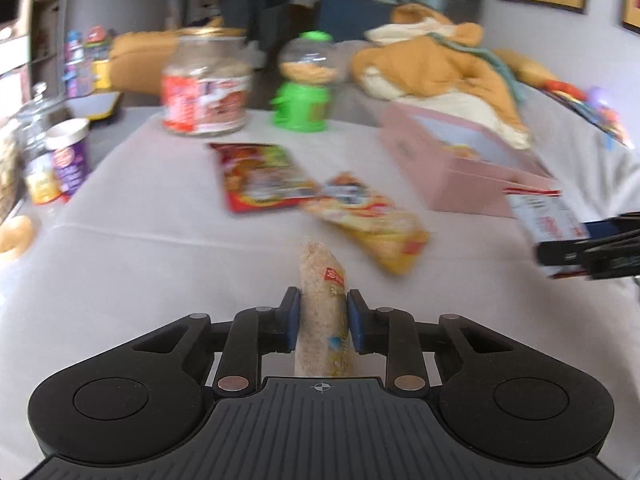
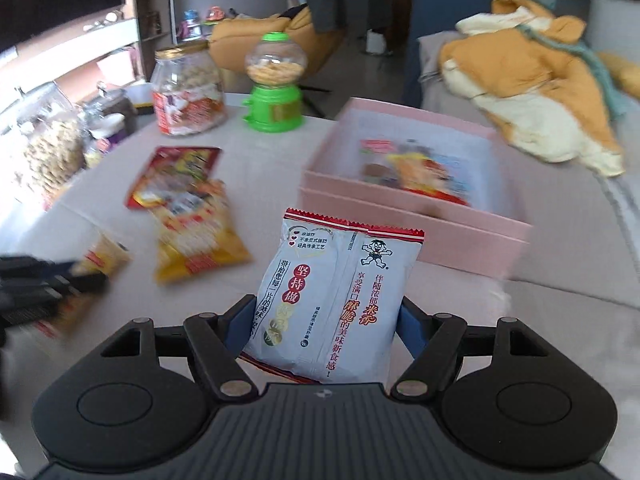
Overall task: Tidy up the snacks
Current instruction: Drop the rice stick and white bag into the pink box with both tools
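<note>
your left gripper (image 1: pixel 323 316) is clamped edge-on around a narrow pack of rice crackers (image 1: pixel 322 304), its blue pads pressed against both sides, with the pack standing up between them above the pale tablecloth (image 1: pixel 140 272). your right gripper (image 2: pixel 326 322) is clamped on a white snack packet (image 2: pixel 336 300) with a red serrated top edge, held upright just near of the pink box (image 2: pixel 416 216). the box sits open at the right of the table, and one colourful packet (image 2: pixel 412 168) already lies inside it.

two more packets lie on the cloth in the middle: a red packet (image 2: pixel 176 176) farther away and a yellow packet (image 2: pixel 200 232) overlapping its near end. at the far edge stand a glass jar (image 2: pixel 188 88) with a red label and a green candy dispenser (image 2: pixel 274 84). on the far left are more jars (image 2: pixel 52 148), blurred. beyond the box, an orange and cream jacket (image 2: pixel 532 92) is heaped on a grey sofa.
</note>
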`<state>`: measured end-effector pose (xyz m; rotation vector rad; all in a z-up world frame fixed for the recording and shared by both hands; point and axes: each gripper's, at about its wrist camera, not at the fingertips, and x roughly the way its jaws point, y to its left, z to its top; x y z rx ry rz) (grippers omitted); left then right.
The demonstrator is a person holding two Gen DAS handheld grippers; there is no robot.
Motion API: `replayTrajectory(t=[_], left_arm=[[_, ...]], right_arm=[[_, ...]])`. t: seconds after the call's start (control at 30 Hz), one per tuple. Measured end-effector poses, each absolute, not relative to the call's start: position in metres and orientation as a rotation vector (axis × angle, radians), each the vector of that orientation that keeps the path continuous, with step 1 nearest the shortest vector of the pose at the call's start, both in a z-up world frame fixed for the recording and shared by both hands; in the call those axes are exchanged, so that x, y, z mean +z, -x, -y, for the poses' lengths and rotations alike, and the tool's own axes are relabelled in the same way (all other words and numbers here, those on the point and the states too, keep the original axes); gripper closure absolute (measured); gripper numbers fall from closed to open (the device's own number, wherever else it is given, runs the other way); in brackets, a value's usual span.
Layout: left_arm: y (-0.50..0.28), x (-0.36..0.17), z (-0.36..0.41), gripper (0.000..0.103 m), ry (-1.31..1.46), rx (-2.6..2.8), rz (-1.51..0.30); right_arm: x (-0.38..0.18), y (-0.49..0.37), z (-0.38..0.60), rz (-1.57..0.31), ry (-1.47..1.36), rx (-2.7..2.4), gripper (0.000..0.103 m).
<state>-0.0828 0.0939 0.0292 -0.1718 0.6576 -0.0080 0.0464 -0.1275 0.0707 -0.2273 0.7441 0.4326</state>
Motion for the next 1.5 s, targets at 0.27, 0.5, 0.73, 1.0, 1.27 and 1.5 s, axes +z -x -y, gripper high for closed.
replayTrajectory(t=[0.27,0.5,0.73,1.0,1.27,1.5], left_arm=[[0.072,0.034,-0.035,0.074,0.049,-0.085,-0.708],[0.060,0.044,-0.015,0.074,0.068,-0.197,-0.722],[0.004,0.138,0.003,0.074,0.001,-0.267,-0.449],[-0.122,0.162,0.009,0.073,0.172,-0.256,-0.349],[-0.171,0.099,-0.008,0.076,0.325,-0.200,-0.537],[-0.069,0.077,-0.057,0.076,0.384,-0.243,-0.578]], right_arm=[[0.040,-0.037,0.170,-0.783,0.142,0.403,0.030],[0.031,-0.036,0.181,-0.789,0.093,0.404,0.030],[0.046,-0.037,0.180,-0.732,0.111,0.424,0.030],[0.066,-0.047,0.184,-0.640,0.102,0.388,0.029],[0.060,-0.061,0.177,-0.666,0.146,0.391,0.029],[0.061,-0.074,0.184,-0.693,0.110,0.375,0.029]])
